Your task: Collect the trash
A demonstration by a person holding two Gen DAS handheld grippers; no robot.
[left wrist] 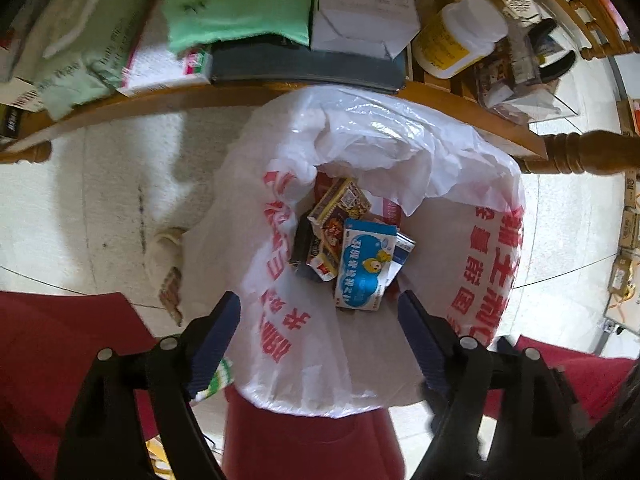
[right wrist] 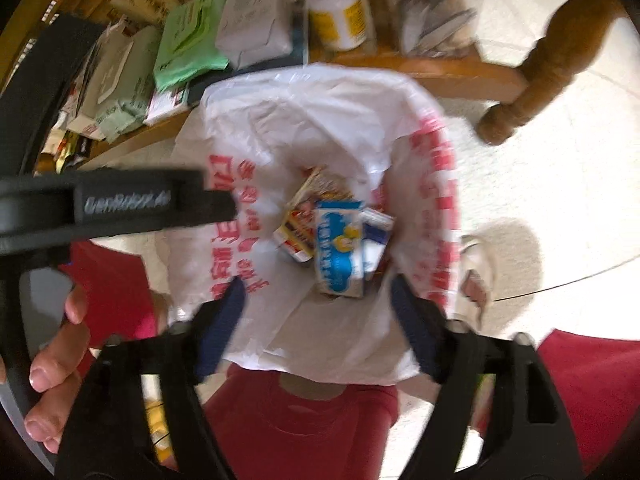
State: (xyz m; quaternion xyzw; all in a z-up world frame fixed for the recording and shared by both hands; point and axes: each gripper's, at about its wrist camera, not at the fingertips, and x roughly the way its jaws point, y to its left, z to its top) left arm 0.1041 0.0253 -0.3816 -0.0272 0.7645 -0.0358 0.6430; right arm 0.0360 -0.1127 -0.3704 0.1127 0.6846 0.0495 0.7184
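Floor [left wrist: 120, 184] pale, wood table [left wrist: 460, 104] cluttered, trash bag [left wrist: 380, 152] below, both grippers [left wrist: 320, 308] [right wrist: 316, 296] wide, empty.

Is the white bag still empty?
No, the bag already holds several small boxes, with a blue box lying on top.

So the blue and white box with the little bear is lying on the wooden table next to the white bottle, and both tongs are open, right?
Not quite. The blue and white cardboard box with the bear lies inside the white plastic bag with red writing, on other small boxes, not on the wooden table. The left wrist view shows it. Both tongs are open: left, right.
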